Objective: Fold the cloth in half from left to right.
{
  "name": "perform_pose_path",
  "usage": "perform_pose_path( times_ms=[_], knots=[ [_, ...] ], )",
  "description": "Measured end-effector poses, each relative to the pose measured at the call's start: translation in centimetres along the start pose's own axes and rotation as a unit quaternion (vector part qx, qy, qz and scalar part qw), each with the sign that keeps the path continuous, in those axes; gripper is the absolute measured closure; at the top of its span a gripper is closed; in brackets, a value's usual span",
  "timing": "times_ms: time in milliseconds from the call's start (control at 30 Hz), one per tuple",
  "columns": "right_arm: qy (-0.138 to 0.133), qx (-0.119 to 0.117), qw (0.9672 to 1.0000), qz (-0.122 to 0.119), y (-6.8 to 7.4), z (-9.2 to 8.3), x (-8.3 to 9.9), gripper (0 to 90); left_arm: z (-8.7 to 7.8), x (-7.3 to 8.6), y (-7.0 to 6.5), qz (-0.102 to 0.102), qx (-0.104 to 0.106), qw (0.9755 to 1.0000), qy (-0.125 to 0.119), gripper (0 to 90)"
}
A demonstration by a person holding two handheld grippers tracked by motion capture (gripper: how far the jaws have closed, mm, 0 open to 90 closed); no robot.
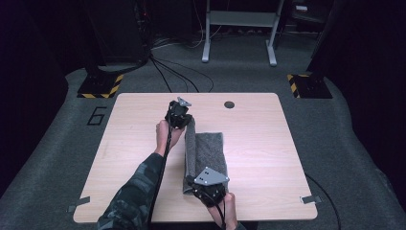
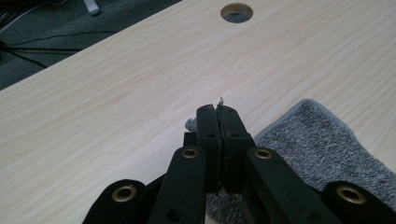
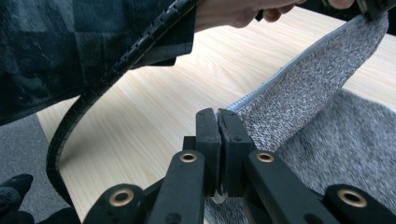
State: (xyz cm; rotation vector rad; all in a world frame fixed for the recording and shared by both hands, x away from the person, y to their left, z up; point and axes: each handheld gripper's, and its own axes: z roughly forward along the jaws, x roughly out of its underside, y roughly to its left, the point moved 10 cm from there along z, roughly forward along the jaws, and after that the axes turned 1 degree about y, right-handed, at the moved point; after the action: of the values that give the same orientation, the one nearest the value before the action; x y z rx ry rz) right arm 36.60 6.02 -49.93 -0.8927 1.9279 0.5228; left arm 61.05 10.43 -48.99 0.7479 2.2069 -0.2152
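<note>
A grey towel (image 1: 208,152) lies folded on the middle of the wooden table (image 1: 134,143). Its left edge is lifted off the table between the two grippers. My left gripper (image 1: 179,116) is shut on the far corner of that edge, and a little grey fabric (image 2: 220,201) shows low between its jaws. My right gripper (image 1: 208,188) is shut on the near corner at the table's front. In the right gripper view the raised flap (image 3: 308,88) stretches up and away toward the other hand (image 3: 233,11).
A round cable hole (image 1: 229,104) sits in the table near its far edge, also seen as a hole (image 2: 236,12) ahead of the left gripper. Beyond the table are floor cables (image 1: 177,72) and a white frame's legs (image 1: 239,28). Black-and-yellow striped bases (image 1: 100,86) stand at the far corners.
</note>
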Motion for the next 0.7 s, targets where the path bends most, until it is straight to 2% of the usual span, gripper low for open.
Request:
perform_pose_path(
  times_ms=[400, 533, 700],
  knots=[
    [0.009, 0.025, 0.9994, 0.023, -1.9, -1.3, 1.7, 87.7, 1.6, -1.1, -2.5, 0.011, 0.02, 0.9997, 0.003, 88.3],
    [0.019, 0.028, 0.9992, 0.022, -2.2, -1.6, 2.4, 87.8, 2.4, -1.2, -3.3, 0.014, 0.025, 0.9996, 0.003, 88.3],
    [0.033, 0.038, 0.9986, 0.018, -2.6, -1.8, 3.5, 87.6, 3.5, -1.1, -4.6, 0.024, 0.033, 0.999, 0.018, 88.1]
  ],
)
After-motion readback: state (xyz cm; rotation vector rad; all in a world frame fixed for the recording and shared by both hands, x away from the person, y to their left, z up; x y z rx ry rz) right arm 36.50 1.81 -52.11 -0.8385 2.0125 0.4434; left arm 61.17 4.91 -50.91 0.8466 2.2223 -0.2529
